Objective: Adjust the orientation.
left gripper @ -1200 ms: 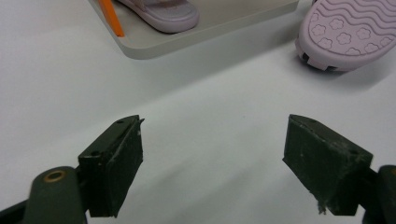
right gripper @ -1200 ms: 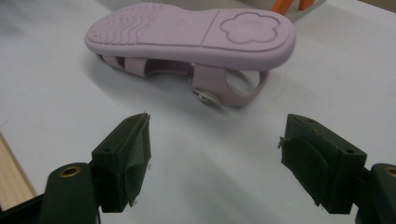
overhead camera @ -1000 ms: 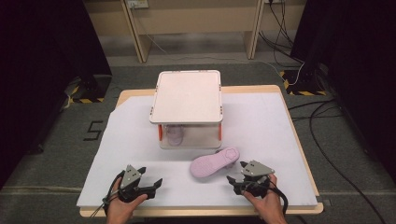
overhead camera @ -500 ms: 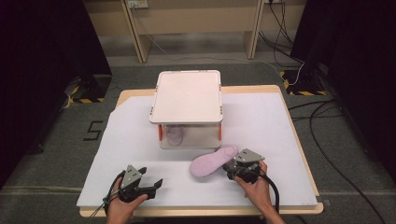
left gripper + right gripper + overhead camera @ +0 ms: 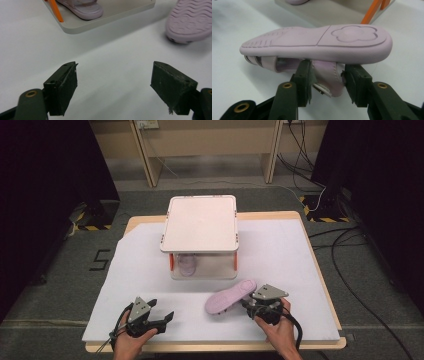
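right gripper [image 5: 327, 82] has just been closing on lilac sandal [image 5: 317, 45]'s strap, sole up, near desk's front edge | we risk strap slipping, sandal swinging | left gripper [image 5: 113, 87] wide open, empty

Black "5" on the grey floor [image 5: 98, 260]
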### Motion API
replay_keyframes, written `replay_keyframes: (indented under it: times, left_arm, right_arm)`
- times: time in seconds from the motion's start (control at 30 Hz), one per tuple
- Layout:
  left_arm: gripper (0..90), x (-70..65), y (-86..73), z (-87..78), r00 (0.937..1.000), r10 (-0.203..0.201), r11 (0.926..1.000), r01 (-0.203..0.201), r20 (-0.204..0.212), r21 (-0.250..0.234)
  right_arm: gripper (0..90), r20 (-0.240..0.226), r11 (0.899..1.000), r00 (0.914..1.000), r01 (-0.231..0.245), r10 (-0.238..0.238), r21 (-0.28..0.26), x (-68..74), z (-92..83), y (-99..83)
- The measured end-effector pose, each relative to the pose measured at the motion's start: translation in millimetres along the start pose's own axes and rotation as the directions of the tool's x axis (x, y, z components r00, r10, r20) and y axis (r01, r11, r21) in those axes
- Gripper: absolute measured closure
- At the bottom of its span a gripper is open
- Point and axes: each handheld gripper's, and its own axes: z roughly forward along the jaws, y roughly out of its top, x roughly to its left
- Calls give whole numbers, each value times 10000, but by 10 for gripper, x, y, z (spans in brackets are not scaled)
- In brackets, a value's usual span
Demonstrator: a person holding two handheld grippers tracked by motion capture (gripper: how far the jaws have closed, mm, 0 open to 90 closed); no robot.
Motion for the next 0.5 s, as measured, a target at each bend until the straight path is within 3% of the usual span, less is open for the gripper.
replay_keyframes:
  times: [0.1,0.23,0.43,0.5]
  left_arm:
    - [208,-1,0,2,10000,7,10000,-7,-18,24]
    - [207,-11,2,2,10000,31,10000,-31,-34,9]
    - [207,-13,2,13,10000,55,10000,-55,-3,57]
    - [207,-8,0,14,10000,33,10000,-33,-7,13]
  right_arm:
    - [584,-259,9986,9984,-503,507,160,22,-136,-87]
    - [521,-564,9892,9883,-1394,1418,444,27,-230,-242]
    - [418,-555,9747,9732,-2234,2231,5,-11,-234,-288]
    - [406,-479,9741,9734,-2250,2239,-204,-13,-242,-285]
